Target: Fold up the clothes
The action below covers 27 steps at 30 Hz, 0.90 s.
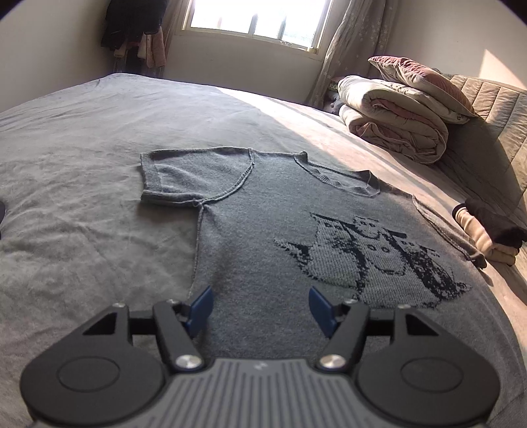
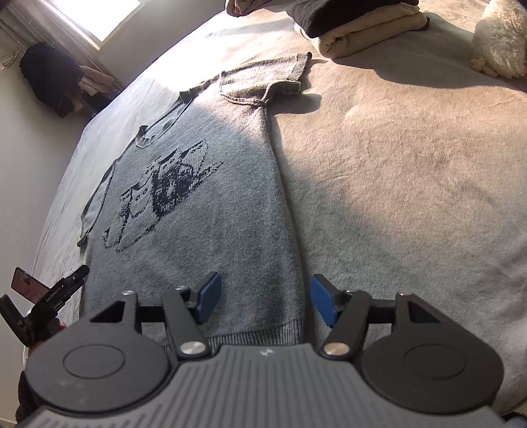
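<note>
A grey knitted short-sleeved sweater [image 1: 263, 204] with a dark woven picture on its chest lies flat and face up on the bed. In the left wrist view my left gripper [image 1: 260, 296] hovers over the sweater's lower left side, near its side edge. Its blue pads stand apart with nothing between them. In the right wrist view the same sweater [image 2: 214, 197] stretches away from my right gripper [image 2: 263, 283], which is open above the lower right corner. The ribbed hem [image 2: 257, 335] shows just under that gripper. Both sleeves lie spread out.
The grey-beige bedcover [image 1: 82, 148] surrounds the sweater. A rolled quilt with a pillow [image 1: 395, 115] sits at the far right. A stack of folded clothes [image 2: 362, 29] lies beyond the right sleeve, beside a white fluffy thing [image 2: 500, 42]. Dark clothes [image 1: 131, 29] hang by the window.
</note>
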Each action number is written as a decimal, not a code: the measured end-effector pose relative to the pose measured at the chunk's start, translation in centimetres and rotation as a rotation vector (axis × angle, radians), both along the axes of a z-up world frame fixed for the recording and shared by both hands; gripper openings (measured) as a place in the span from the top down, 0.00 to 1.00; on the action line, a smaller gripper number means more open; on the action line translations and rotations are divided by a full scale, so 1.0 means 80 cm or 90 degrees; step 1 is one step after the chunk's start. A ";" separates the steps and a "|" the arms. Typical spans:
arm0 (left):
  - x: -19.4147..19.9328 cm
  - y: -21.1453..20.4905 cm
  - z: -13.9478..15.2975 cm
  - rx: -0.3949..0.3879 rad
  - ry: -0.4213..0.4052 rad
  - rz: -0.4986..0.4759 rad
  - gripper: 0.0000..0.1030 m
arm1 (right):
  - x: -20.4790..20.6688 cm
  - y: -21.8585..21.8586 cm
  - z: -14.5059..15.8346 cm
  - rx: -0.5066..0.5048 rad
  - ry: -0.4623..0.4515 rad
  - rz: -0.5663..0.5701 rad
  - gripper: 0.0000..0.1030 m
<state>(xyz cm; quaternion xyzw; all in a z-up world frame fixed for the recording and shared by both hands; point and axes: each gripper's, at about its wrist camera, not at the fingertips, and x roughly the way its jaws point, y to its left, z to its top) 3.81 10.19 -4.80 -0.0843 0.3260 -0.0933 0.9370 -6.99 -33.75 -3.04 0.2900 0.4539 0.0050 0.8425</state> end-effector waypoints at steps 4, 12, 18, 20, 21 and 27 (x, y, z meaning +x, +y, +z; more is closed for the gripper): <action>0.006 -0.011 0.007 0.026 0.004 0.008 0.30 | 0.029 0.004 -0.004 0.000 0.001 -0.011 0.34; 0.027 -0.030 0.004 0.032 0.041 0.014 0.27 | 0.101 -0.018 -0.020 0.026 -0.002 -0.072 0.33; 0.040 -0.045 -0.001 0.013 0.058 0.009 0.26 | 0.153 -0.062 -0.042 0.124 -0.060 -0.200 0.33; 0.043 -0.045 0.000 0.003 0.062 0.011 0.26 | 0.167 -0.075 -0.049 0.153 -0.083 -0.243 0.33; 0.044 -0.045 0.000 -0.001 0.064 0.013 0.26 | 0.174 -0.082 -0.053 0.166 -0.094 -0.265 0.33; 0.056 -0.044 -0.003 0.000 0.077 0.012 0.26 | 0.204 -0.109 -0.069 0.213 -0.149 -0.336 0.34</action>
